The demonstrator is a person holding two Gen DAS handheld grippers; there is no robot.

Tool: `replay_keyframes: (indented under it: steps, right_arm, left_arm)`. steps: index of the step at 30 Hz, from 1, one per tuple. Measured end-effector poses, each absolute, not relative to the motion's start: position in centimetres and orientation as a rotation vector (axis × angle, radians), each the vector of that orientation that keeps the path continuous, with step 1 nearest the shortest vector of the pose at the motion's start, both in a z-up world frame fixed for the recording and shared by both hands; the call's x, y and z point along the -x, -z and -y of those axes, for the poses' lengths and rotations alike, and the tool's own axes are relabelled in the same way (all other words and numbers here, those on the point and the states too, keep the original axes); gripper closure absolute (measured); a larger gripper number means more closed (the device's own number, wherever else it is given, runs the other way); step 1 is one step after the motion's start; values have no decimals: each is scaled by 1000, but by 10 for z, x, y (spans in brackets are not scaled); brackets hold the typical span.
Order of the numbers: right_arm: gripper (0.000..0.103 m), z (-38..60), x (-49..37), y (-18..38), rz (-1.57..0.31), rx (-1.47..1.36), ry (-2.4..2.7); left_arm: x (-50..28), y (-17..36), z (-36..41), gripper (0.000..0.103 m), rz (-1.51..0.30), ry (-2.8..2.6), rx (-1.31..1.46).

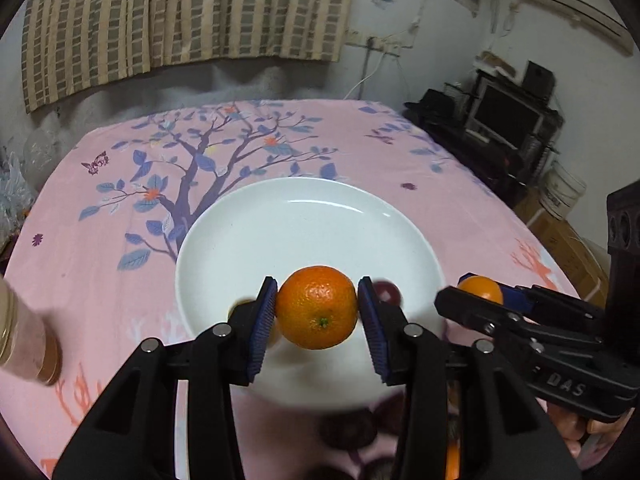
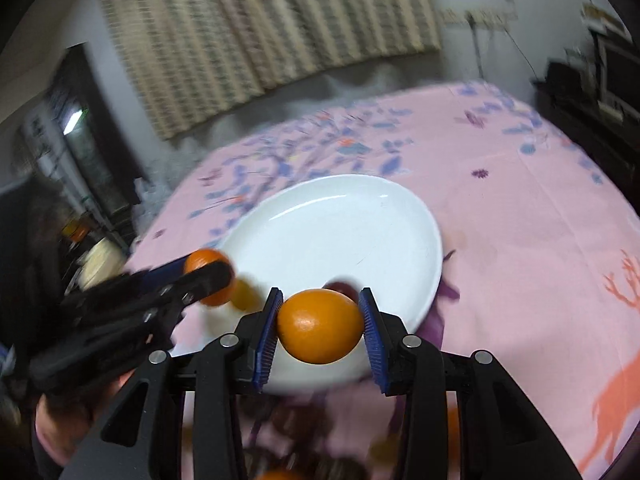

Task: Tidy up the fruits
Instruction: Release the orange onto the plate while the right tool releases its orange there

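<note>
My left tool point(image 1: 317, 307) pinches a round orange tangerine point(image 1: 317, 307) between its blue ribbed pads, just above the near rim of the white round plate point(image 1: 304, 220) ahead on the pink floral-clothed bench point(image 1: 100, 240). My right tool point(image 2: 320, 326) pinches a smooth orange fruit point(image 2: 320, 326) over the same rim.

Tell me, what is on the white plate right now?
The plate looks bare across its middle and far side. Each gripper holds an orange above its near edge, which hides that part; a dark fruit peeks out there.
</note>
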State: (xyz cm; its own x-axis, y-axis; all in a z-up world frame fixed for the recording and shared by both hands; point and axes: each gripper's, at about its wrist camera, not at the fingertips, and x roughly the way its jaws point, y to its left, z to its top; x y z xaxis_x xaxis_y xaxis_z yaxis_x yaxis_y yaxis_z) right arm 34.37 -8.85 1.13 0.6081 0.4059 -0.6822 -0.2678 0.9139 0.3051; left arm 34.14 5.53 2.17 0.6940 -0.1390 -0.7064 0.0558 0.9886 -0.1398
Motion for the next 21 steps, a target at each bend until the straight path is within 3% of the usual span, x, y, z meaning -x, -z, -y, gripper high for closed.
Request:
replay_keyframes:
  steps: [6, 12, 15, 17, 19, 21]
  right_arm:
    - [63, 78, -406, 26, -987, -158, -329]
    - [62, 75, -415, 36, -1006, -153, -325]
    - [60, 77, -411, 35, -1005, -151, -328]
    - [56, 85, -395, 22, -970, -160, -336]
    - [37, 93, -370, 1, -895, -154, -343]
    - [31, 99, -338, -17, -814, -123, -357]
  left_arm:
    - [-393, 14, -57, 62, -929, 29, 112]
    - [-403, 33, -57, 60, -968, -7, 79]
    - [-397, 26, -56, 45, -942, -56, 35]
    - [-384, 13, -58, 22, -899, -72, 22]
    - [-362, -5, -65, 11, -836, -71, 48]
    - [-333, -20, -70, 10, -777, -64, 82]
